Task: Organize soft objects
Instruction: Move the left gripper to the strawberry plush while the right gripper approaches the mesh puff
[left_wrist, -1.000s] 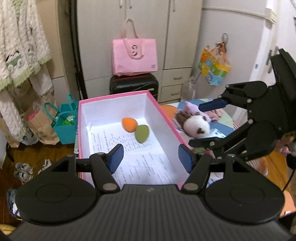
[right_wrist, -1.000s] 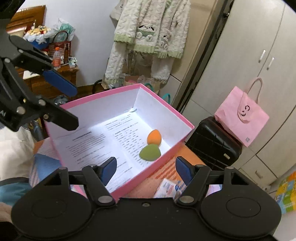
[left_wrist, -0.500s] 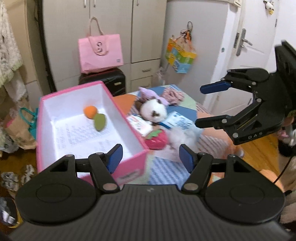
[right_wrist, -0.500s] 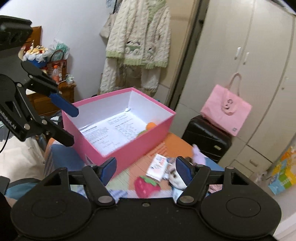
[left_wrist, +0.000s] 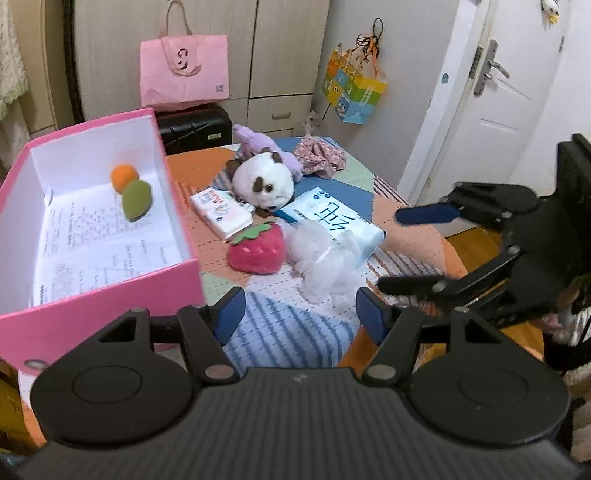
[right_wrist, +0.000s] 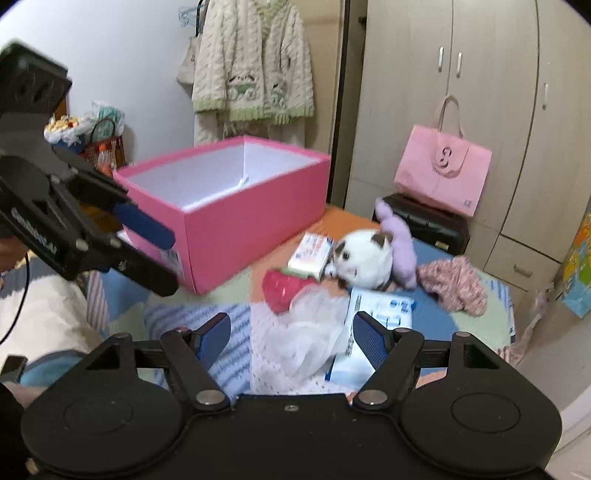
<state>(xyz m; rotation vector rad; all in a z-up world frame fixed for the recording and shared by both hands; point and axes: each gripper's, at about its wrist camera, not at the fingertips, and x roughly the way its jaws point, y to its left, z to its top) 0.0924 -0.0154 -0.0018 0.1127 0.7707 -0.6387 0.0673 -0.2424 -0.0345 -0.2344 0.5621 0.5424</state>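
A pink box (left_wrist: 110, 288) stands at the table's left with an orange sponge (left_wrist: 123, 175) and a green sponge (left_wrist: 136, 199) inside. Beside it lie a panda plush (left_wrist: 264, 182), a purple plush (left_wrist: 255, 138), a strawberry plush (left_wrist: 256, 251), a white gauzy wad (left_wrist: 325, 266) and a floral cloth (left_wrist: 319, 157). My left gripper (left_wrist: 300, 314) hovers short of the wad, its jaws closing slightly with nothing between them. My right gripper (right_wrist: 291, 334) is open and empty above the wad (right_wrist: 306, 332), with the strawberry (right_wrist: 284, 288) and panda (right_wrist: 364, 258) beyond.
Two tissue packs (left_wrist: 332, 218) (left_wrist: 221, 212) lie among the toys on a patchwork cloth. A black suitcase (left_wrist: 192, 125) with a pink bag (left_wrist: 183, 70) stands behind the table. A white door (left_wrist: 491, 110) is at the right, and a knitted coat (right_wrist: 255, 62) hangs on the wall.
Both grippers have swung away from over the pink box, moved right and sunk toward the toys. The box now sits left of each view; the wad lies just ahead of both.
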